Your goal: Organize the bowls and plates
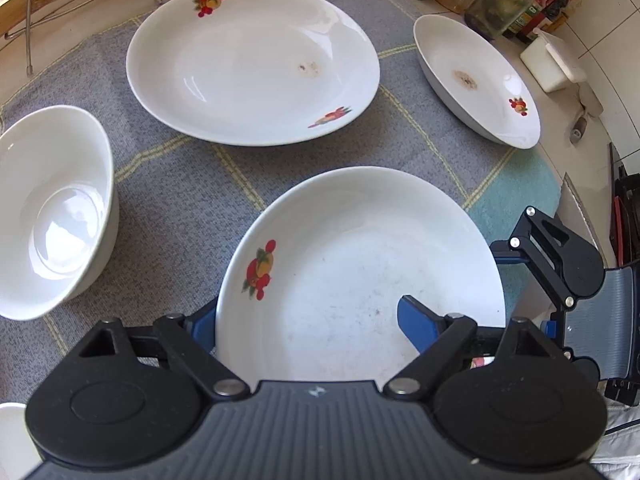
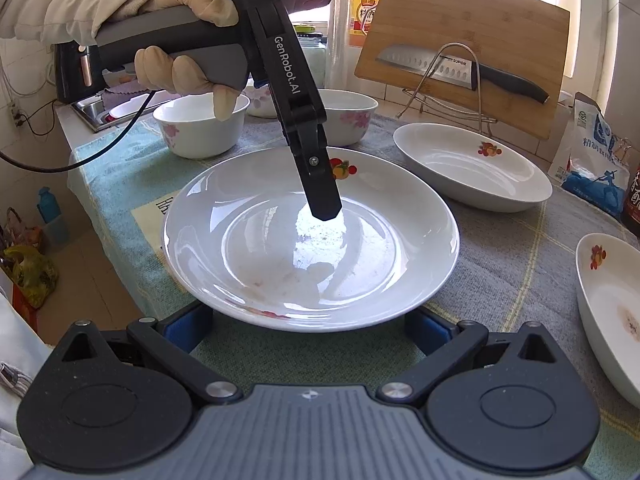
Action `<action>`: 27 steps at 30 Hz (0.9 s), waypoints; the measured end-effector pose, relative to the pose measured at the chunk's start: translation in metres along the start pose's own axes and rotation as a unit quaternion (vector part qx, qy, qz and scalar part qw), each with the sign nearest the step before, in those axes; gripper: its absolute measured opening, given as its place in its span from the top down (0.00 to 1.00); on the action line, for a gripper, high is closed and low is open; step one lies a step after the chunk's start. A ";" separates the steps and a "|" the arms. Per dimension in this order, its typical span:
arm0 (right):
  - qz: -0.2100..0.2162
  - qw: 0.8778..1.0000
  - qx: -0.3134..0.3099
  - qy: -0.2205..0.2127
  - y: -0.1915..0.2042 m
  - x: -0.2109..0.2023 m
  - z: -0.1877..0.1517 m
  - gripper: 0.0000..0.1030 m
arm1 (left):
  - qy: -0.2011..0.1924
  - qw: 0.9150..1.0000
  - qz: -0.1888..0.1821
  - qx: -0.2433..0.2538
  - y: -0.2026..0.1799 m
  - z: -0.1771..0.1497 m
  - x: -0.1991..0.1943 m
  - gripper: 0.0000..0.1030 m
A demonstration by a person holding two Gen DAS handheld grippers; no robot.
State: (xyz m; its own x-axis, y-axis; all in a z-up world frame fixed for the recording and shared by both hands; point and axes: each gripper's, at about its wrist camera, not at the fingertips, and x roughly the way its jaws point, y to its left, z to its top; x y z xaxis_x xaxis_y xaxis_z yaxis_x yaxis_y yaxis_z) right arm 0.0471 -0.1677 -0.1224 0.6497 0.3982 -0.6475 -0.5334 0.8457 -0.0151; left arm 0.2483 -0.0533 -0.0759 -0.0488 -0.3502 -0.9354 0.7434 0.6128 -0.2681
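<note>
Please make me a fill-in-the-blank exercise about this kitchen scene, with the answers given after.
The left gripper has one finger inside a white ___.
The right gripper has its jaws ___.
A black-handled ___ rests against the cutting board.
Answers: plate; open; knife.

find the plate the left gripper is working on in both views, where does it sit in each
Left wrist: the plate fills the lower centre, between the left gripper fingers.
Right wrist: the same plate sits mid-frame, the left gripper reaching down over it.
Shared landmark: the plate's red fruit decal on its rim.
</note>
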 end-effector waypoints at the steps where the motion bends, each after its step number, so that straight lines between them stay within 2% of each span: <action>1: 0.000 1.000 -0.002 0.001 0.001 0.001 0.001 0.00 | 0.001 1.000 -0.001 -0.001 0.000 0.000 0.000 0.14; 14: -0.007 1.000 0.006 0.026 0.001 0.005 0.011 0.00 | 0.014 1.000 -0.019 -0.021 0.003 0.004 0.001 0.13; 27: -0.007 0.999 0.000 0.040 -0.002 -0.005 0.016 0.00 | 0.010 1.000 -0.021 -0.010 -0.005 0.005 -0.006 0.13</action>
